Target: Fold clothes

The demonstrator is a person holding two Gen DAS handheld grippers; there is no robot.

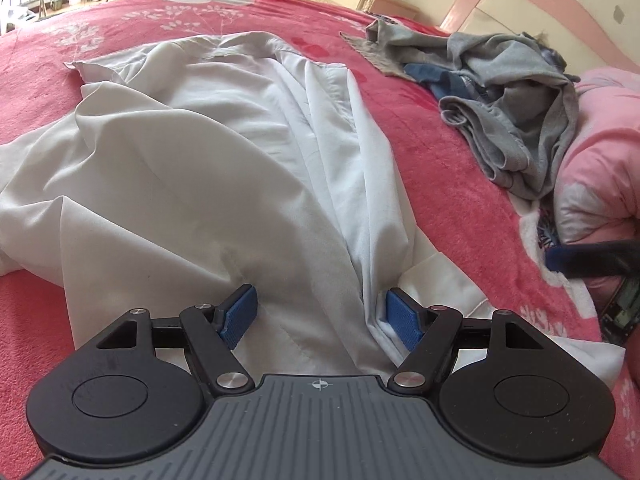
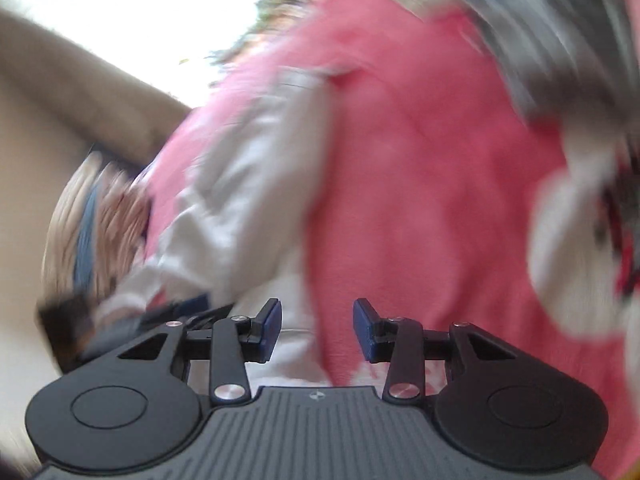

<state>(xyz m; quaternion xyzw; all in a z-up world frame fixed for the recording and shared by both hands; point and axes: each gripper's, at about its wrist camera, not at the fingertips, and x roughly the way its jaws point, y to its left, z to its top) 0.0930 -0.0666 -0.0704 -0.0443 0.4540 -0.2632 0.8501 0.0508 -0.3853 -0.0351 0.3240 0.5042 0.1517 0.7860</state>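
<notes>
My left gripper (image 1: 320,312) sits low over the near end of the white shirt (image 1: 208,152), its blue pads spread wide with a ridge of cloth between them, pinching nothing. I judge it is placed there because that bunched fold gives the pads something to bite. The shirt lies rumpled along the middle of the bed (image 1: 440,168), collar end toward the far edge and one part trailing off toward the left edge, so it is not lying folded. A heap of grey clothes (image 1: 520,112) waits toward the head of the bed, by the pink quilt (image 1: 592,152). My right gripper (image 2: 318,330) is about half open and empty; its view is smeared, showing only pink cover and a white strip of shirt. From the left wrist it shows at the right edge of the bed.
</notes>
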